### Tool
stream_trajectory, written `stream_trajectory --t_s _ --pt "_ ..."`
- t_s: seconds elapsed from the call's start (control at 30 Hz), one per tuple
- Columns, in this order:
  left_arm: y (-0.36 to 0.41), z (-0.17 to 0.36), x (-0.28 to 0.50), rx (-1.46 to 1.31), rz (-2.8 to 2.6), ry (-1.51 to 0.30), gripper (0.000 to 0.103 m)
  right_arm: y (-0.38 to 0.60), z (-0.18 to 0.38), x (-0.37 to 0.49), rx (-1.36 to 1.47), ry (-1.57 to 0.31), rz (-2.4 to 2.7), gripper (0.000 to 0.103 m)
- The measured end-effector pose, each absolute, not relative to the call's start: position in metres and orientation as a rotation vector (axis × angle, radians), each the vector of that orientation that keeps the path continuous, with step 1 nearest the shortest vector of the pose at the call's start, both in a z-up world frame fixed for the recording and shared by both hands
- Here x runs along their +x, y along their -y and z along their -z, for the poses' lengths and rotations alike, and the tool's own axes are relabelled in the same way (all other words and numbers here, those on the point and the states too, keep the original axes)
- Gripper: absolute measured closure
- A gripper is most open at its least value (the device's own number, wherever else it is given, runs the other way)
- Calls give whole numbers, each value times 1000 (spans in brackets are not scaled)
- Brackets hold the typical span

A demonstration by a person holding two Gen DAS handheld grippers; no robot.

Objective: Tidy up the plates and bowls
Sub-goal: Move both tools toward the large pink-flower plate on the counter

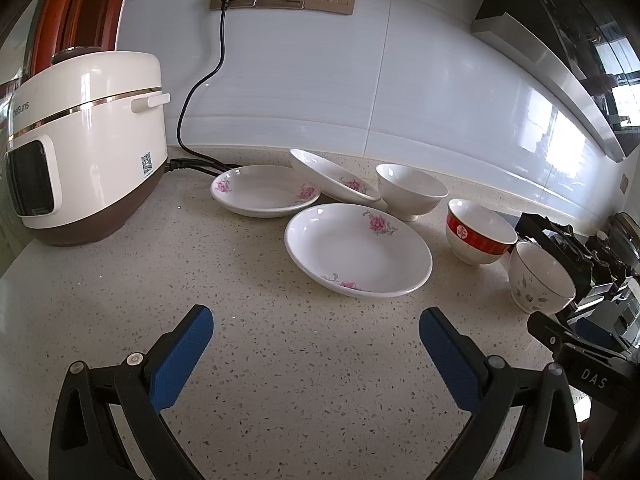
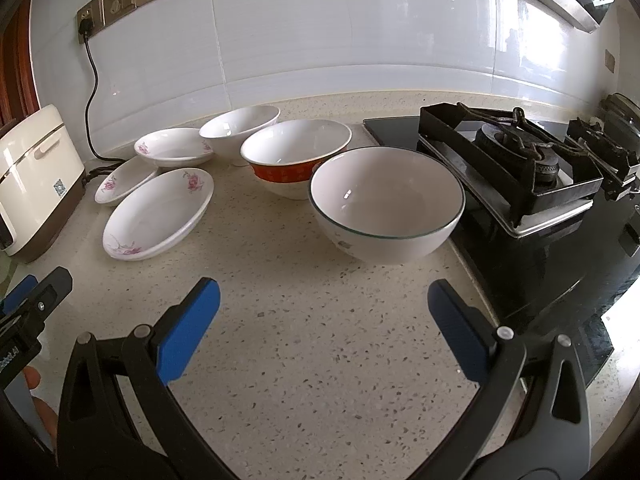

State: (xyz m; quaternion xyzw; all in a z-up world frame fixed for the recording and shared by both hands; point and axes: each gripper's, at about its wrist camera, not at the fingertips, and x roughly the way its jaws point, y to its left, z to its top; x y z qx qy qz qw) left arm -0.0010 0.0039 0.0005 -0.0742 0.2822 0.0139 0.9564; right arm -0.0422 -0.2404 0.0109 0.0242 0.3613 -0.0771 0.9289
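A kitchen corner with a white tiled wall holds a speckled stone surface (image 2: 304, 352), a rice cooker (image 1: 84, 152) at the left and a gas stove (image 2: 516, 168) at the right. Three flowered plates lie loose: the near plate (image 1: 358, 250), a far plate (image 1: 262, 190), and a tilted plate (image 1: 332, 176) resting on the far one's edge. Three bowls stand to their right: a white bowl (image 1: 412, 190), a red-banded bowl (image 2: 296, 158) and a green-rimmed bowl (image 2: 386, 202) just beside the stove.

The left tool (image 1: 316, 344) and right tool (image 2: 324, 320) both hang spread wide and empty above bare surface.

Nothing looks stacked yet. A sensible start is probably the right tool pinching the green-rimmed bowl's near wall, one finger inside and one outside, lifting straight up to clear the stove edge. Glazed china is slick, so grip deep.
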Motion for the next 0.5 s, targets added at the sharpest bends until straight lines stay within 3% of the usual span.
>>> stream_trajectory --t_s 0.27,0.5 --pt "-6 -1 -3 -156 -34 -551 0 230 -16 -52 24 -687 112 0" --pt "-9 -2 -6 -142 -56 -521 0 231 -17 -49 164 -725 -4 0"
